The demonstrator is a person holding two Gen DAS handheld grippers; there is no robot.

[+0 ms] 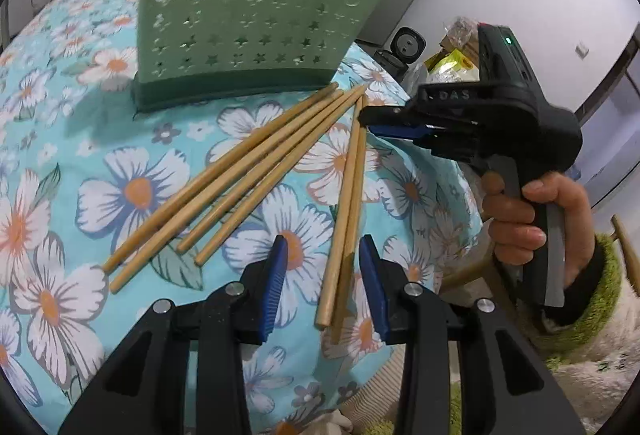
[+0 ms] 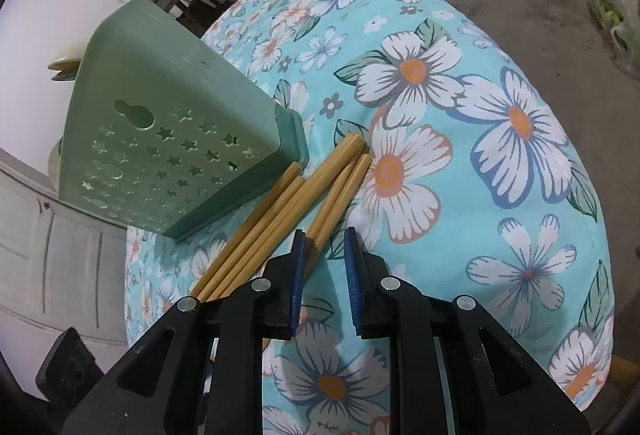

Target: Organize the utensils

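Six chopsticks (image 1: pixel 256 171) lie on the floral cloth (image 1: pixel 80 163) beside the green holder (image 1: pixel 248 15). Two pass between the left gripper's (image 1: pixel 324 255) parted jaws, untouched; the right gripper (image 2: pixel 325 235), jaws apart, holds nothing.

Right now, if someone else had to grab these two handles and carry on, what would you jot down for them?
Left gripper: open, straddling the near ends of two chopsticks lying on the flowered cloth; pads not pressing them.
Right gripper: open, nothing gripped, at the far ends of that same pair.
Things: four more chopsticks lie fanned beside that pair, all flat on the cloth. The green holder with star holes stands just behind their far tips.
Done: no chopstick can be seen in the holder, though its inside is hidden.
Left: pick up all six and put them in the holder.
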